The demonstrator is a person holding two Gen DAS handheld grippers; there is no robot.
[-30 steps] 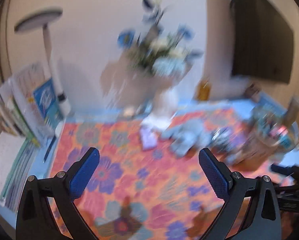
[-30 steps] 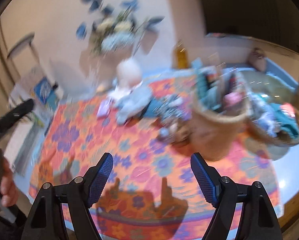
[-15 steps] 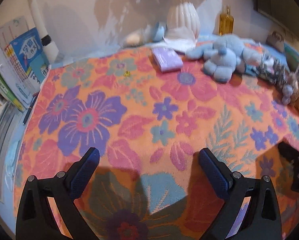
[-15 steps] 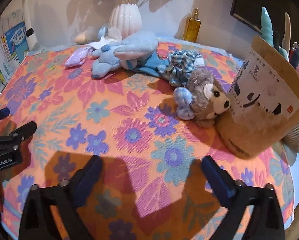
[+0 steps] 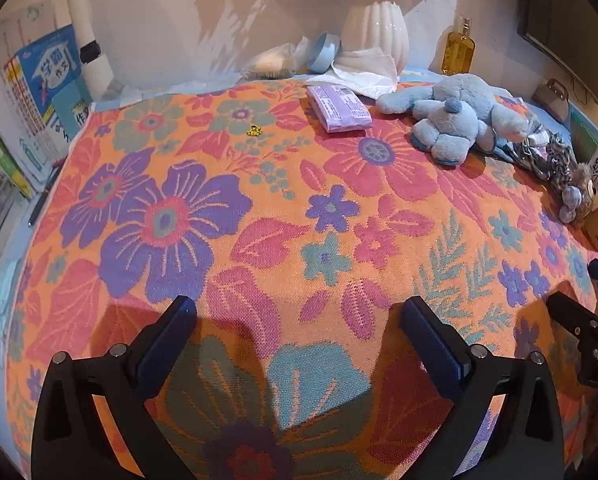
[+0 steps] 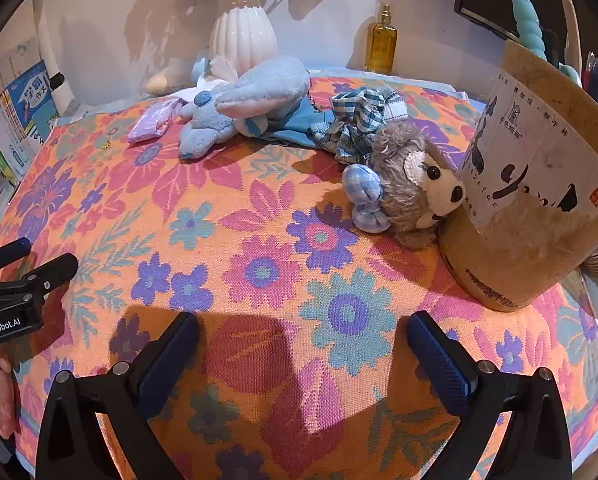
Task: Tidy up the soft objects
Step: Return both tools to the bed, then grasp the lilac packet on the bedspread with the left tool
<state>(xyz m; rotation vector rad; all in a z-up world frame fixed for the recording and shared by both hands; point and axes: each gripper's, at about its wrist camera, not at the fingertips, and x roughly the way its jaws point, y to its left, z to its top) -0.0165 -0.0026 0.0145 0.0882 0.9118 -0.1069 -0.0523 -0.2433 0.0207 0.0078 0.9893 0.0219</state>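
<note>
Brown bear plush (image 6: 413,192) lies pressed against the tall paper tub (image 6: 539,184); blue plush (image 6: 243,108) lies well behind it, beyond the checked cloth (image 6: 359,120). Right gripper (image 6: 303,354) near the tub, jaws just opened wide, empty; left gripper (image 5: 299,338) likewise spread, empty. Risk: grabbing the bear could nudge the top-heavy tub over.

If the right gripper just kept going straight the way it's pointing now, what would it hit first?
Most likely the flowered tablecloth. The right gripper is open, empty and angled down at bare cloth. The brown plush toy and the cardboard tub lie further on and to the right, though depth is hard to judge.
</note>
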